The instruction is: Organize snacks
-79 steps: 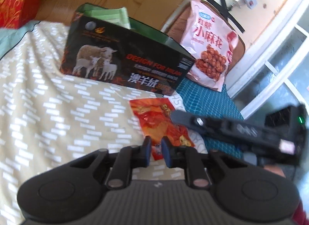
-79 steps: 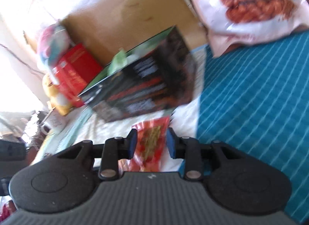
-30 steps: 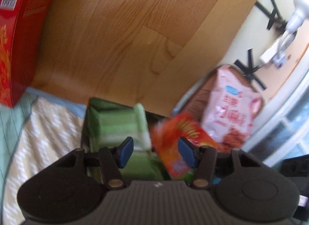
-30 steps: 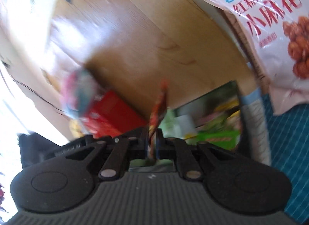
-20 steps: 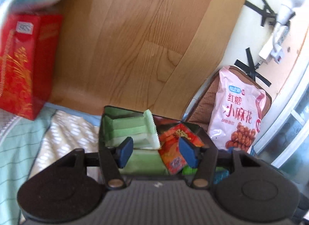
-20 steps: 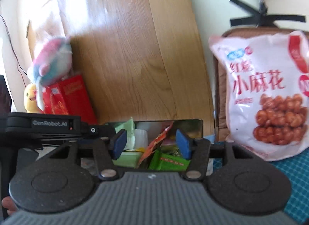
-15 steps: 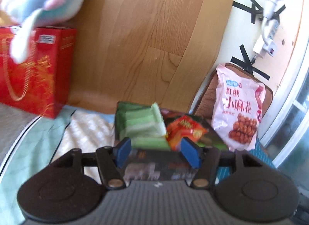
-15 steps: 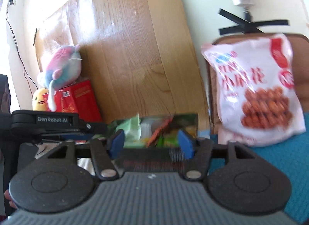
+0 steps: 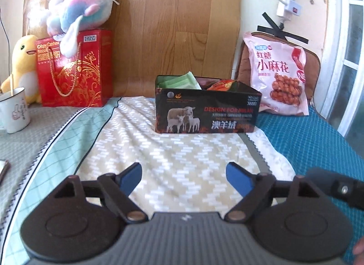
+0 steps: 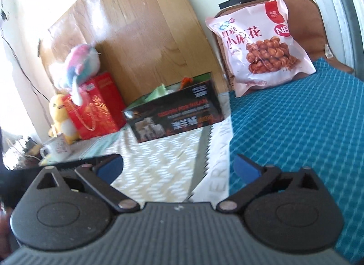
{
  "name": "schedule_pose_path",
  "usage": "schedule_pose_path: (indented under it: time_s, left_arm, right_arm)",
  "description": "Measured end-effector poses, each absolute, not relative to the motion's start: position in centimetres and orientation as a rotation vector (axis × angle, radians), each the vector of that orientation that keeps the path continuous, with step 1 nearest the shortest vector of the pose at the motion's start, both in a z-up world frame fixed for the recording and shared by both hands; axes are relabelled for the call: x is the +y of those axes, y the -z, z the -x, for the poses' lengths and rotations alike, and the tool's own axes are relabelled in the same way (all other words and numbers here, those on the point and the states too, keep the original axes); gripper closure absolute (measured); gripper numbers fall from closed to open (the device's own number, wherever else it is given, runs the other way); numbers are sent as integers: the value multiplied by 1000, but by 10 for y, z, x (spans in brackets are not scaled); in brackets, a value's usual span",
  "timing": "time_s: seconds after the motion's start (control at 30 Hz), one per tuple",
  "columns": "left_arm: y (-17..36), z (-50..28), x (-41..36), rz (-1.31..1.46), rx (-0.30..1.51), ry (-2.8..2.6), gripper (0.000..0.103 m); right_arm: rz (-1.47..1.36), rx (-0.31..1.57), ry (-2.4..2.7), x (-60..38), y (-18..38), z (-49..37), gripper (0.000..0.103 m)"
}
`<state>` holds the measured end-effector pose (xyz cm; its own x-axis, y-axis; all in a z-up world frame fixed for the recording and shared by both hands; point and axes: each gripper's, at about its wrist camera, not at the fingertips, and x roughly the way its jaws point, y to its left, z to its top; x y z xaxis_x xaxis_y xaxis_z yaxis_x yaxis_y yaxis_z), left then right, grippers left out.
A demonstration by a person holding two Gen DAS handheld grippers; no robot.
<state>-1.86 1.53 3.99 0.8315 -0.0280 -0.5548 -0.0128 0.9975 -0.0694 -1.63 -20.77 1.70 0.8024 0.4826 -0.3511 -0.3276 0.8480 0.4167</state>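
Note:
A black box with sheep pictures [image 9: 206, 110] stands on the patterned bed cover and also shows in the right wrist view [image 10: 175, 117]. Green packets [image 9: 179, 81] and a red-orange snack packet [image 9: 221, 85] stick out of its top. A large pink snack bag [image 9: 277, 76] leans against a brown cushion at the right, also in the right wrist view [image 10: 259, 46]. My left gripper [image 9: 184, 177] is open and empty, well in front of the box. My right gripper [image 10: 178, 167] is open and empty, low over the bed cover.
A red gift bag [image 9: 72, 69] with a pastel plush toy [image 9: 79, 14] on it stands at the back left, beside a yellow plush duck [image 9: 20, 64]. A white mug [image 9: 14, 110] sits at the left. A wooden board [image 9: 159, 26] rises behind. A blue mat [image 9: 314, 142] covers the right.
The right gripper carried the red-orange packet up and let it go into the black box. Both grippers then opened wide and drew back from the box.

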Motion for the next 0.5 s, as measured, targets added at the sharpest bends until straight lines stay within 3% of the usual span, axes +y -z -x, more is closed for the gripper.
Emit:
schedule_pose_path:
  time_s: [0.5]
  left_arm:
    - [-40,73,10,52,570,-49,2]
  right_arm:
    - [-390,512,-459,-201,-14,62,0]
